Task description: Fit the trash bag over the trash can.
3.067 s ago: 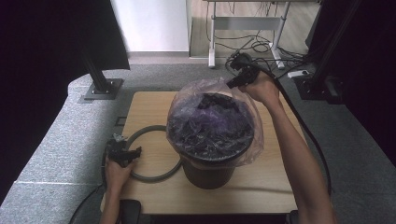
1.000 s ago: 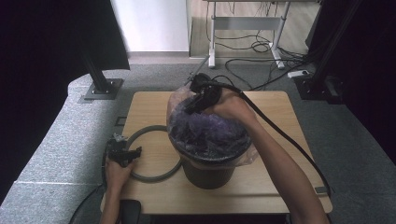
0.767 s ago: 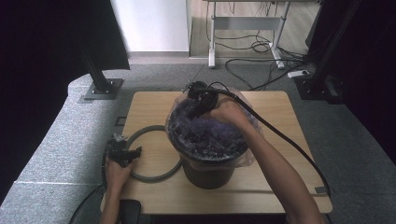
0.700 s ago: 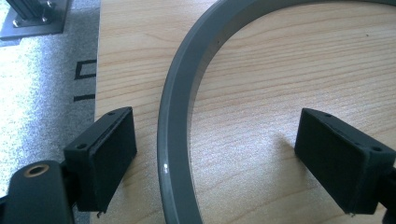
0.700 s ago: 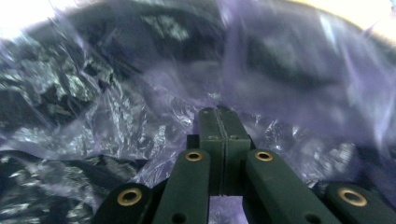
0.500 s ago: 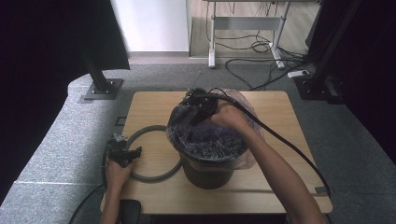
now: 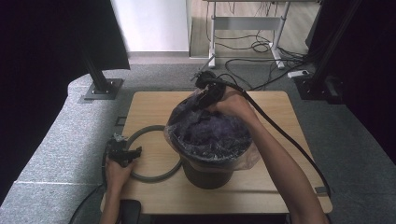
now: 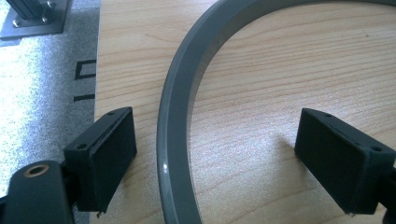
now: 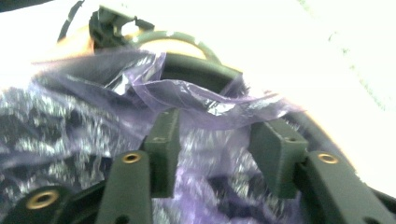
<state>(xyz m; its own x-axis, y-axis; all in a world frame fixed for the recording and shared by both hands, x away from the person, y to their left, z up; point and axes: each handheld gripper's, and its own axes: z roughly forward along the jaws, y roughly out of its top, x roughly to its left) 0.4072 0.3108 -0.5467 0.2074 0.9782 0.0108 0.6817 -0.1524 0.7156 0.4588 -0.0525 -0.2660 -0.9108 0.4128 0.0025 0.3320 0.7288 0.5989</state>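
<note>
While my right tongs [image 9: 212,156] have just been opening over the bag [image 7: 210,135] (left tongs [image 8: 224,161] apart astride the ring [image 8: 175,140]), the loose film could snag and tear.

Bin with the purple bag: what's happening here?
A person is lining the dark bin with a purple plastic bag. The right gripper is at the bin's far rim, its jaws just opened, with bag film in front of them and nothing pinched. The left gripper sits open astride the grey ring lying on the table.
</note>
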